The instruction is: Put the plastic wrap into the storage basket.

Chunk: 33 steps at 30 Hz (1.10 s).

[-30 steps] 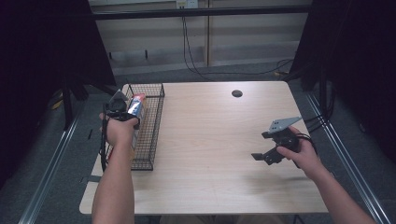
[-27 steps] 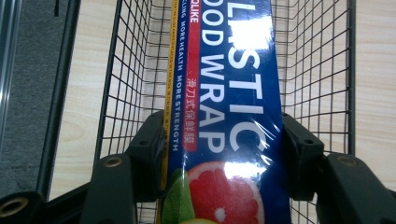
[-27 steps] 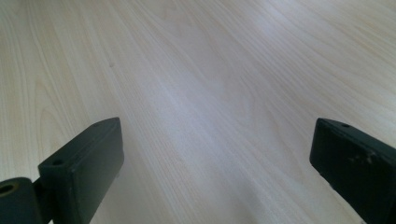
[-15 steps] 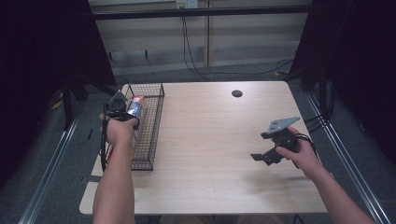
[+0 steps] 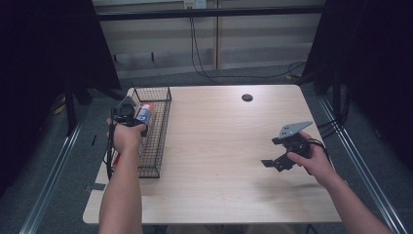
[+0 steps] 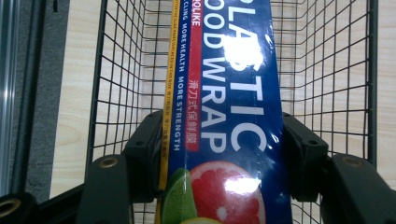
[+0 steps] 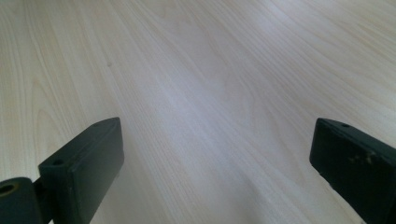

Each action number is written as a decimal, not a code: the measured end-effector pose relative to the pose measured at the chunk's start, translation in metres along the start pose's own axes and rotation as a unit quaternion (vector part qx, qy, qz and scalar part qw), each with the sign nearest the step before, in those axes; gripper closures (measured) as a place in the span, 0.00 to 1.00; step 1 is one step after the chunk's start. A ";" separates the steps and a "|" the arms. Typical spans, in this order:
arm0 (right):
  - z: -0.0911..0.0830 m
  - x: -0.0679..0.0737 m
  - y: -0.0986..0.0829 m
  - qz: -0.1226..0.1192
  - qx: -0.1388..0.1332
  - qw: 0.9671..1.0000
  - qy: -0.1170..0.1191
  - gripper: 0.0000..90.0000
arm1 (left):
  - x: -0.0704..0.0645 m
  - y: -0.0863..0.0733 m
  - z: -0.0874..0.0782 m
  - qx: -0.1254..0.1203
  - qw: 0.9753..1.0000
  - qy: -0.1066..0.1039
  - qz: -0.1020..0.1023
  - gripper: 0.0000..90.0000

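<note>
The pale wooden table (image 5: 214,146) is seen from above, with a black wire basket (image 5: 155,141) set along its left edge. A long blue box of plastic wrap (image 6: 224,116) is held lengthwise over the basket's inside, its far end pointing toward the far wall, and it is clamped across its width by the left tongs (image 6: 219,154). The likeliest fault is judged to be a snag: if the box is lowered askew, a corner could catch in the mesh, or the glossy carton could slip between the pads. The left forearm is stretched forward along the table edge, hand above the basket. The right tongs (image 5: 285,155) are held spread and empty, low over bare wood, well apart from the basket
</note>
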State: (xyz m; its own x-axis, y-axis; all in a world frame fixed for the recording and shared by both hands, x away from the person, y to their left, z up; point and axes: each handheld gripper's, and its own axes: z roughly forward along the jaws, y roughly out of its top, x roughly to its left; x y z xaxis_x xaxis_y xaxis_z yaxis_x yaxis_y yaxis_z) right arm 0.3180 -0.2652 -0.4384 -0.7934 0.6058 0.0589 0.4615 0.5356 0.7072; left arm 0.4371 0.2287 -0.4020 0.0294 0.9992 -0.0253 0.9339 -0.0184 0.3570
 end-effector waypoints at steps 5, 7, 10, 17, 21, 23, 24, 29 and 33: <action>0.002 0.000 0.001 0.001 0.003 1.000 0.003 0.03 | 0.002 0.001 -0.009 -0.026 1.000 -0.010 0.003 0.41; 0.003 0.000 0.001 0.002 0.003 1.000 0.005 0.03 | 0.002 0.001 -0.014 -0.032 0.999 -0.012 0.005 0.37; 0.004 0.001 0.001 0.001 0.004 1.000 0.005 0.03 | 0.000 0.000 -0.022 -0.040 0.999 -0.018 0.008 0.33; 0.004 0.002 0.002 -0.004 0.003 1.000 0.003 0.03 | -0.006 -0.002 -0.041 -0.061 0.997 -0.035 0.017 0.27; 0.006 0.004 0.004 -0.010 0.005 1.000 0.004 0.03 | -0.012 -0.004 -0.048 -0.068 0.996 -0.053 0.024 0.24; 0.007 0.005 0.006 -0.011 0.006 1.000 0.004 0.03 | -0.016 -0.005 -0.050 -0.072 0.995 -0.056 0.033 0.22; 0.008 0.005 0.006 -0.011 0.006 1.000 0.004 0.03 | -0.018 -0.007 -0.051 -0.077 0.995 -0.060 0.035 0.22; 0.009 0.009 0.006 -0.017 0.014 1.000 0.003 0.03 | -0.026 -0.012 -0.055 -0.081 0.992 -0.078 0.049 0.21; 0.008 0.009 0.007 -0.017 0.010 1.000 0.002 0.03 | -0.032 -0.014 -0.061 -0.089 0.990 -0.091 0.056 0.20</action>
State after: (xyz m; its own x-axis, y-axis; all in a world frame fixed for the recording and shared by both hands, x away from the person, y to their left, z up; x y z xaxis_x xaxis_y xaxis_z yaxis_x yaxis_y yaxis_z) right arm 0.3170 -0.2510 -0.4378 -0.8105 0.5844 0.0382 0.4420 0.5676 0.6946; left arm 0.4013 0.1988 -0.3494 0.2071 0.9686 -0.1379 0.8444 -0.1058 0.5252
